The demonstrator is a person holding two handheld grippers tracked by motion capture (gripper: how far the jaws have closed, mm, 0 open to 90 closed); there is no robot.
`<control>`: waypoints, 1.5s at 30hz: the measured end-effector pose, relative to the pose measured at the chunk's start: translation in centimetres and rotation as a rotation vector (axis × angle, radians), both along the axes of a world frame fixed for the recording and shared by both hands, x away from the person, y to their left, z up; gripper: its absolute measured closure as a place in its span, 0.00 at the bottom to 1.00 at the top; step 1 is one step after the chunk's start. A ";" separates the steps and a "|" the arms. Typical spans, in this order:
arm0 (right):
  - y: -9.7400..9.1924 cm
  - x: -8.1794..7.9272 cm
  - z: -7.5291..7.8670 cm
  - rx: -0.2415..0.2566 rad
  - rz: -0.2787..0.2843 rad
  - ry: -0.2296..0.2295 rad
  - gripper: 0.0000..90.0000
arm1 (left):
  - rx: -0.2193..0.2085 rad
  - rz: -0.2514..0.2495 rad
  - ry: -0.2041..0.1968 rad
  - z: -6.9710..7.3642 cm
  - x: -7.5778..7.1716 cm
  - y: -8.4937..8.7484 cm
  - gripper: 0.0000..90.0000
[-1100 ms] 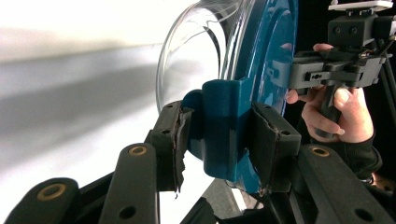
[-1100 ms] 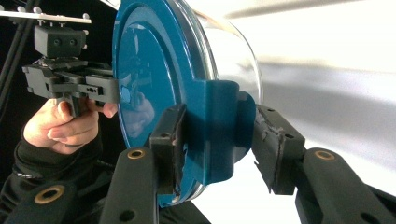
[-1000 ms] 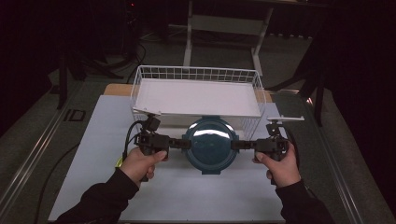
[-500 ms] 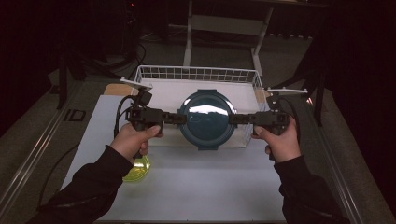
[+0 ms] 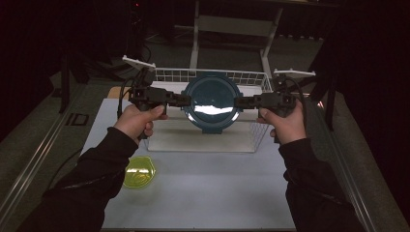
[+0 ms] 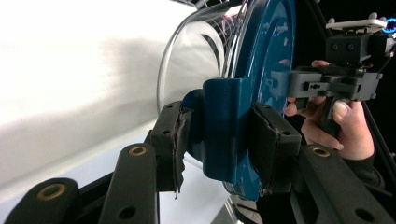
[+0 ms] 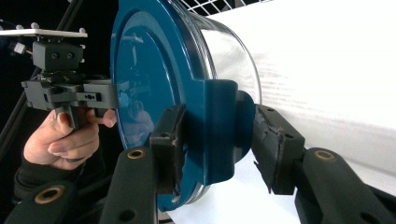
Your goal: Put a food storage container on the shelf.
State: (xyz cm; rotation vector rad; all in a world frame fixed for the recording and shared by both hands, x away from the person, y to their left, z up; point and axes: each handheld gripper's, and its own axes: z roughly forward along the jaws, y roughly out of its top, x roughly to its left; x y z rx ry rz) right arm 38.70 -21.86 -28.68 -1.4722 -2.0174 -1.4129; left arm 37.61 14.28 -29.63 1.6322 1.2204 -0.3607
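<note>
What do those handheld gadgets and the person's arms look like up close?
Each gripper, left and right, is a boxy black pistol-grip tool topped by a pale three-cornered plate. Black cables loop from them. The fingers are black jointed bars with brass-coloured rivets and worn, frayed dark pads. The person wears dark long sleeves down to the wrists.

A dim lab: white test table, metal frame stand behind, dark surroundings.

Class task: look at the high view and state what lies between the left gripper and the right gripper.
In the high view, a round blue lidded container hangs between the left gripper and the right gripper, each clamped on a side tab, above the wire basket.
</note>
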 end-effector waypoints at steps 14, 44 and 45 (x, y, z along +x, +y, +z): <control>0.5 2.8 -1.4 -0.012 -0.041 0.069 0.61 | -0.011 0.032 0.052 -1.7 3.1 0.2 0.63; 1.6 4.0 -1.2 -0.089 -0.062 0.008 0.55 | -0.034 0.047 0.094 -3.6 5.1 0.7 0.43; 1.5 3.9 -1.2 -0.090 -0.057 -0.001 0.55 | -0.027 0.051 0.075 -3.5 4.9 0.8 0.42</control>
